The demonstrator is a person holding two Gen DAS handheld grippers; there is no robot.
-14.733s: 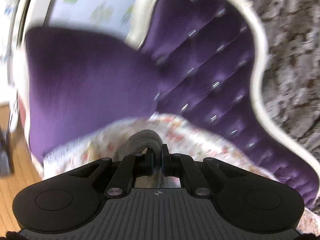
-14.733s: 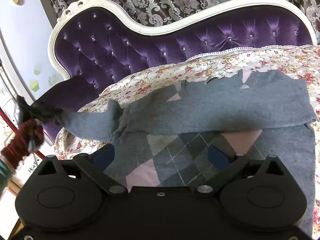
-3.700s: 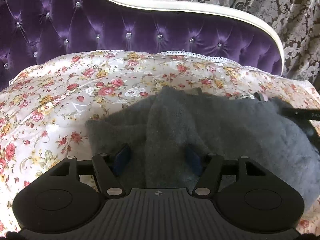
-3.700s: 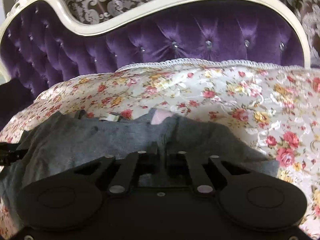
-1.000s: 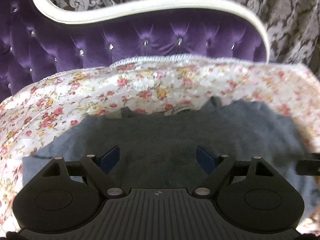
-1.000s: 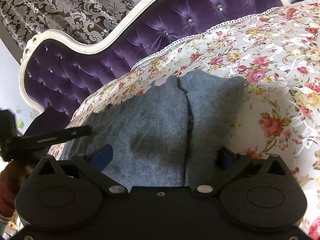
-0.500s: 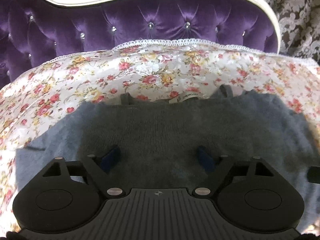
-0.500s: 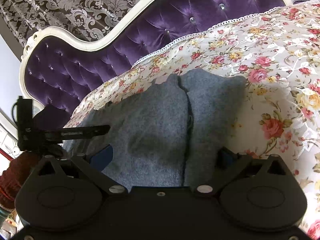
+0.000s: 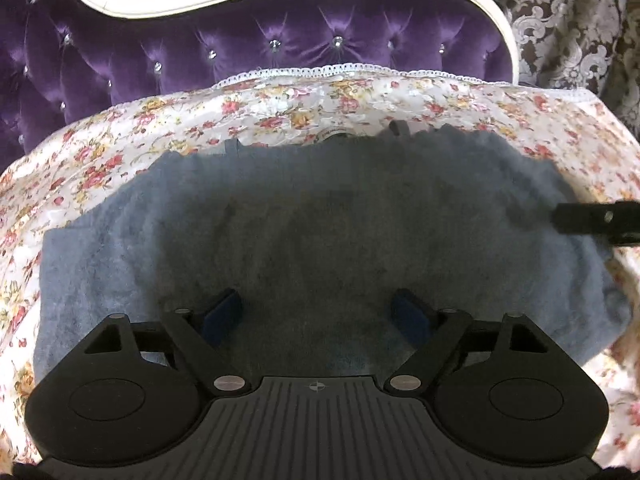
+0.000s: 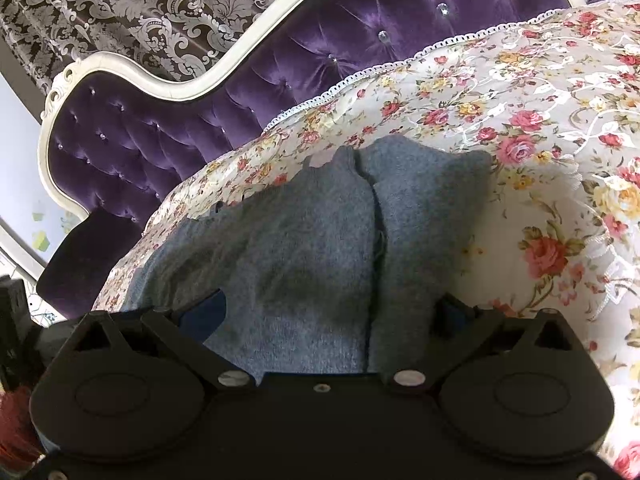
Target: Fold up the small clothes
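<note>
Since a second ago the left claw has drawn closer over the grey sweater, which now fills more of the left wrist view, and the right claw's finger has slid further in from 3 o'clock. Compared with the start, the argyle side no longer shows; only plain grey knit faces up.

The sweater lies folded into a wide block on the floral cover of the purple tufted sofa. Its far edge, toward 12 o'clock, is uneven, with a small label peeking out there. In the right wrist view the sweater shows a seam or fold line running from 12 toward 6 o'clock, with a narrower panel lying to the right of it.

The left claw is spread wide, its blue pads apart above the knit and pinching nothing. The right claw is likewise spread, one pad over the wide panel at 9 o'clock, the other near the sweater's right edge at 3 o'clock. Whether the pads touch the cloth cannot be told.

Patterned curtains hang behind the sofa's white frame.
</note>
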